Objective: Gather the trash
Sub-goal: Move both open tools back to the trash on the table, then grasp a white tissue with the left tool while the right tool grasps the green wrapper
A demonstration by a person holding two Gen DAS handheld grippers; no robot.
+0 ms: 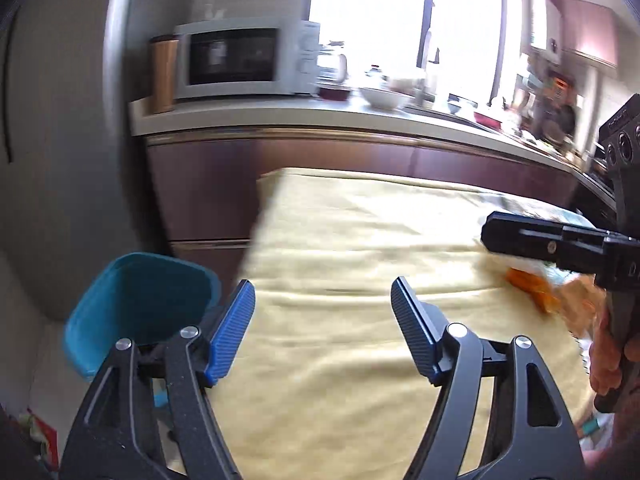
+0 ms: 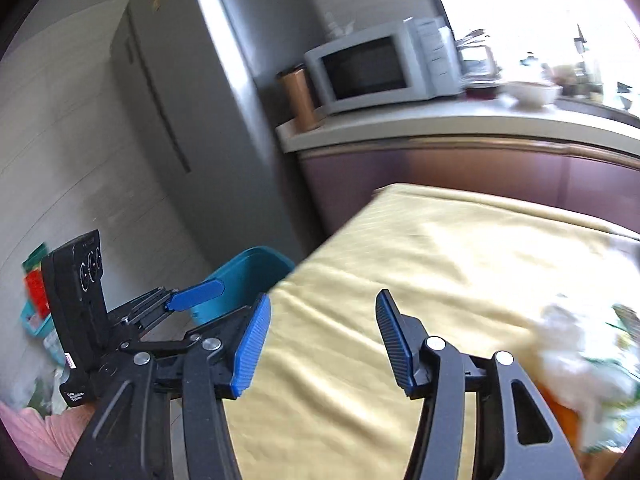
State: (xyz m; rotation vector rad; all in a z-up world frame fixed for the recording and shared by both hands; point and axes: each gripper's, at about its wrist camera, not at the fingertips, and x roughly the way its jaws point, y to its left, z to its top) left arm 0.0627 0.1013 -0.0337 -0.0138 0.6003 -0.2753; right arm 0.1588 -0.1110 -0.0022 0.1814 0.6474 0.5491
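Both my claws are released and hold nothing. My left gripper (image 1: 322, 300) has its blue pads spread wide over the yellow tablecloth (image 1: 340, 248), bare cloth between them. My right gripper (image 2: 322, 316) stands likewise parted, not quite as wide.

The teal bin (image 1: 140, 300) sits on the floor off the table's left edge, at about nine o'clock from my left claw, mouth up and tipped toward me. I judge it is set there so litter can be dropped straight off the table's side.

The trash pile (image 2: 576, 352) lies on the cloth at roughly three o'clock from my right claw: white crumpled wrapper with something orange beneath it. In the left wrist view the orange scrap (image 1: 532, 288) shows at two o'clock, under the other claw's finger. Motion blur smears it badly, so I can only guess that the scrap's long axis runs from upper left to lower right; which end leads I cannot say. The white wad has no clear axis.

I judge both claws are open and aimed across the cloth, ready for another pickup.
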